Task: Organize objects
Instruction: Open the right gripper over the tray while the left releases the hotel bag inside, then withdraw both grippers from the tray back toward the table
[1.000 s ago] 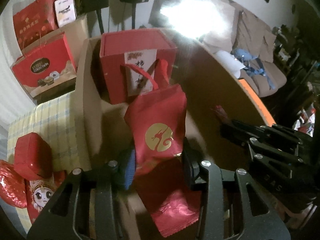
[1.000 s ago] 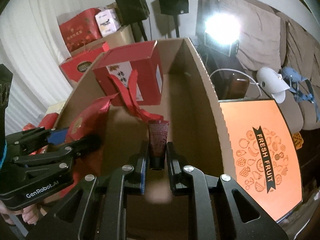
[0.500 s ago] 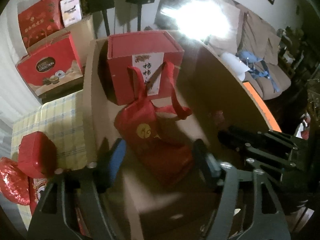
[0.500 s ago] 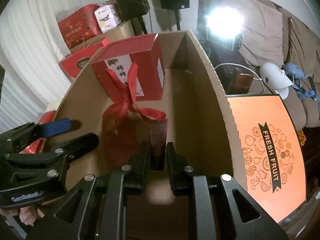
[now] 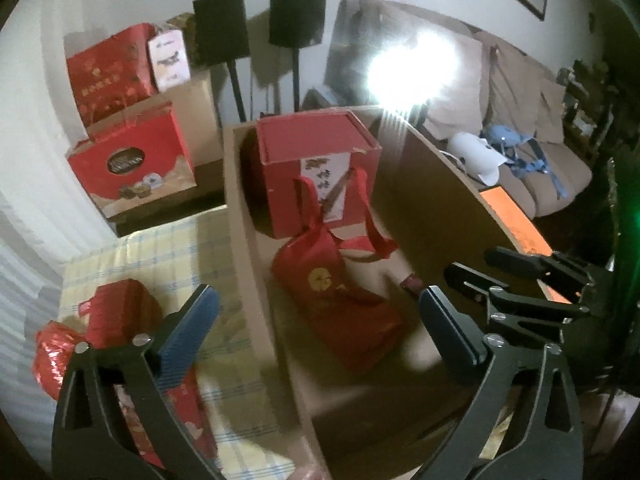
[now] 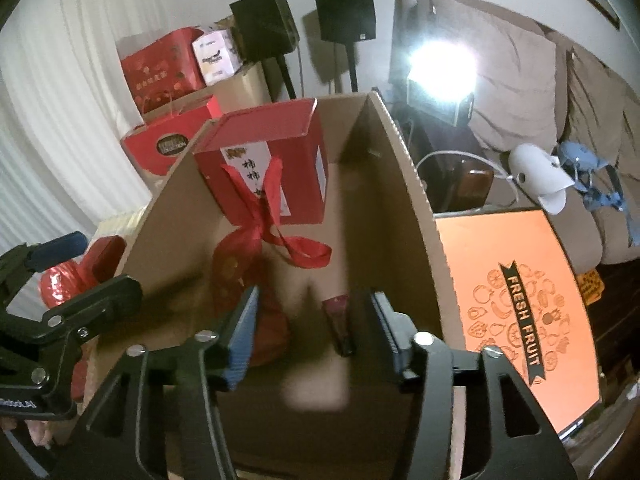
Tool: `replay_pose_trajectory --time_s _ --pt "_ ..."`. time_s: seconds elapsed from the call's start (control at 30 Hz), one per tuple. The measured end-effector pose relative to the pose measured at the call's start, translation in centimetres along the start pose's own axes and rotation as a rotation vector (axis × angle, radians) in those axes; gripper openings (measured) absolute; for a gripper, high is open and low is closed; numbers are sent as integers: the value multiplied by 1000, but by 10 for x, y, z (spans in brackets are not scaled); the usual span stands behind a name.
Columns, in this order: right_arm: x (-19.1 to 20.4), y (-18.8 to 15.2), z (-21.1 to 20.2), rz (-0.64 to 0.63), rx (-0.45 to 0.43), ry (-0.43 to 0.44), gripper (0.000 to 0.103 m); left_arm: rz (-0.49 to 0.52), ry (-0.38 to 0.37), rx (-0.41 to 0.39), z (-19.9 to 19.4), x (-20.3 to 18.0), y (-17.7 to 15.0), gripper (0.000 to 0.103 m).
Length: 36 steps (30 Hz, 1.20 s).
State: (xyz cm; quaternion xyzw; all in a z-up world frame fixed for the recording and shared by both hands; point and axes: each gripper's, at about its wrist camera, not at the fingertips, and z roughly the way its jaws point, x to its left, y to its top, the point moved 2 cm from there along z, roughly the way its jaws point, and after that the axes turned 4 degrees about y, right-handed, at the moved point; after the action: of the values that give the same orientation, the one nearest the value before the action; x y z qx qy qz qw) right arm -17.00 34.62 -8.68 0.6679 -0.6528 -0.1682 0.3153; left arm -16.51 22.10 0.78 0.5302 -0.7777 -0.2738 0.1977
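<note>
Inside cardboard box (image 6: 404, 168): red bag (image 5: 340, 300) lies on floor, handles toward red gift box (image 5: 316, 172) at back. Dark red tube (image 6: 339, 326) beside it, long axis running front to back. L gripper (image 5: 316, 320) above bag, jaws opening, near full wide, nothing held. R gripper (image 6: 316, 328) jaws opening, abt half, tube between but pads clear. Remaining red items (image 5: 100, 324) on checked cloth outside box, L of it; L hand nearer.

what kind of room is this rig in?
Most likely a home living room. A beige sofa with loose cushions runs along the wall, two black speakers stand on poles, and red gift boxes are stacked nearby. The cardboard box being packed suggests household tidying.
</note>
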Motion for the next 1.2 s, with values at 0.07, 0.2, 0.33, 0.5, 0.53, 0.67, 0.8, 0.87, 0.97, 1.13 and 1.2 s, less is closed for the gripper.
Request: replay_pose_trajectory --time_s 0.07,0.2,0.33,0.5,0.53,0.67,0.8,0.87,0.97,1.13,1.2 --pt "4 0 -4 -21 -8 -27 69 -13 0 0 -3 6 -2 102" --pt "11 0 -12 -48 -23 -52 81 -19 11 1 -6 13 -5 103" --pt "17 -1 -14 -48 -23 -46 85 -38 4 -2 -10 24 -9 103" --pt "19 -1 -16 -48 -23 -47 86 -39 8 1 -15 30 -15 103" --pt "20 -1 -17 -48 -23 -47 87 -41 8 1 -16 31 -16 103" --pt "26 -5 -19 -50 -25 -56 89 -57 8 5 -18 39 -21 103" --pt "32 -10 -23 -49 -25 -58 93 -68 9 10 -21 45 -29 103" --pt "35 -13 -25 -52 -25 -56 93 -71 7 10 -23 48 -32 103" --pt "40 -18 -28 -56 -25 -58 93 -72 5 8 -25 50 -36 103" --pt "50 -22 -33 -66 -34 -62 93 -80 1 -1 -32 59 -45 103" --pt "54 -22 -34 -70 -37 -63 95 -85 4 -6 -36 63 -48 103"
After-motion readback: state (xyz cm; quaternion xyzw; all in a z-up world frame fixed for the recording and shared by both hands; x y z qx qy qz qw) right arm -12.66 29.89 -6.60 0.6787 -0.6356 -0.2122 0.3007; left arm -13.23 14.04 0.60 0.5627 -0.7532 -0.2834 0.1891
